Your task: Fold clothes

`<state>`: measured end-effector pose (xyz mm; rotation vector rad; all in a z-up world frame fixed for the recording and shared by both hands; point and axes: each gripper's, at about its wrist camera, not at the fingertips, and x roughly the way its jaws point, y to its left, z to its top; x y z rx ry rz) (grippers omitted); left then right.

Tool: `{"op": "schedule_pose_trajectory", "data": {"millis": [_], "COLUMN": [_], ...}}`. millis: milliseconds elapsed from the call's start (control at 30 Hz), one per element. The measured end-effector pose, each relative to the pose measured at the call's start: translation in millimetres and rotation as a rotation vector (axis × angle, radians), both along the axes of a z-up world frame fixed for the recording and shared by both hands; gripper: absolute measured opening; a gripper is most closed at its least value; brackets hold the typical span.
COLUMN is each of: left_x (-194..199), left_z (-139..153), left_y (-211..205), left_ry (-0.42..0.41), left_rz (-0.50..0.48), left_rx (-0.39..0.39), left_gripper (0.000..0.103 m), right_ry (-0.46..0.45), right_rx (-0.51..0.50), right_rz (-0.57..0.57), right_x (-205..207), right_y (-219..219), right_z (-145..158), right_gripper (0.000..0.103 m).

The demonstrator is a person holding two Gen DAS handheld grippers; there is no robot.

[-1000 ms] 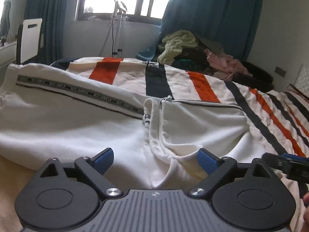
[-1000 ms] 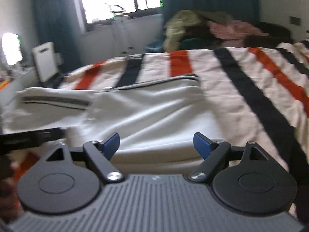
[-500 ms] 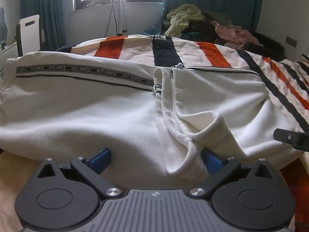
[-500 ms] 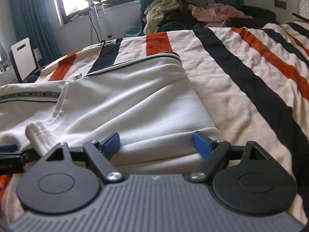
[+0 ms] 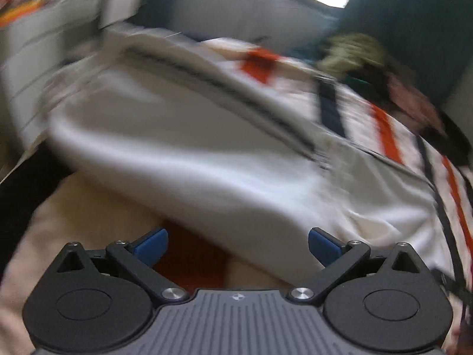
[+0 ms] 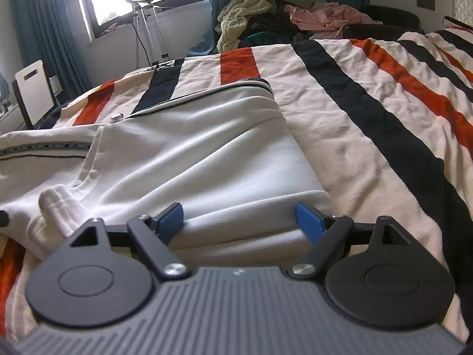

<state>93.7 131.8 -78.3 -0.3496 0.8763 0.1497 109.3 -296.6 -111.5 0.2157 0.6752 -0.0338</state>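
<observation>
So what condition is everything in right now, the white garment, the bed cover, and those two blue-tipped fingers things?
white garment: partly folded, flat on the bed.
striped bed cover: spread out, slightly wrinkled.
right gripper: fingers open over the garment's near edge.
left gripper: fingers open, holding nothing; view blurred.
clothes pile: unfolded heap.

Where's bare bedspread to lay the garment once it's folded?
Free: the striped bedspread right of the white garment, up to the right edge. Crowded: the clothes pile at the far end, and everything left, under the garment.
</observation>
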Motion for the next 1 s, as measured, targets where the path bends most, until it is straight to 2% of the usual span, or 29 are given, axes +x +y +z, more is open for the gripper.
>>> {"op": "schedule_pose_trajectory", "data": {"millis": [67,233,367,433,500,600,667,700,833,1000], "left_x": [2.9,5.8,8.7,9.5,9.0,5.3,3.1,3.7,8.0,14.3], "left_z": [-2.5,-21.8,-36.8,-36.6,-32.1,-14.4,-7.5,-7.7,-19.9,-36.2], "left_y": [30.0,92.5,118.5,127.6,135.6,141.7,144.5,145.3,146.6,151.8], "left_ry": [0.047,0.078,0.057,0.008,-0.062,-0.205,-0.261,-0.257,-0.148,-0.074], "left_rz": [0.081,0.259,0.362,0.395,0.404,0.383,0.377,0.378,0.409,0.448], "left_rx": [-0.057,-0.311,-0.467,-0.518,-0.549,-0.527,-0.532,-0.540,-0.531,-0.554], "left_gripper": [0.102,0.101,0.101,0.095,0.086,0.085,0.085,0.086,0.085,0.083], "right_ry": [0.002,0.006,0.003,0.003,0.004,0.003,0.002,0.003,0.003,0.005], "right_rx": [-0.002,-0.008,-0.006,0.003,0.015,0.012,0.006,0.002,-0.012,-0.027], "right_rz": [-0.005,-0.015,-0.022,-0.029,-0.036,-0.040,-0.042,-0.044,-0.046,-0.046], "right_x": [0.2,0.6,0.2,0.7,1.2,1.1,1.3,1.7,2.9,4.2], "right_y": [0.7,2.9,2.5,1.0,-0.7,0.0,1.2,1.8,4.0,6.6], "right_z": [-0.2,-0.5,-1.8,-3.2,-4.1,-4.4,-4.8,-5.0,-6.4,-7.2], "right_gripper": [0.084,0.084,0.084,0.084,0.084,0.084,0.084,0.084,0.085,0.085]}}
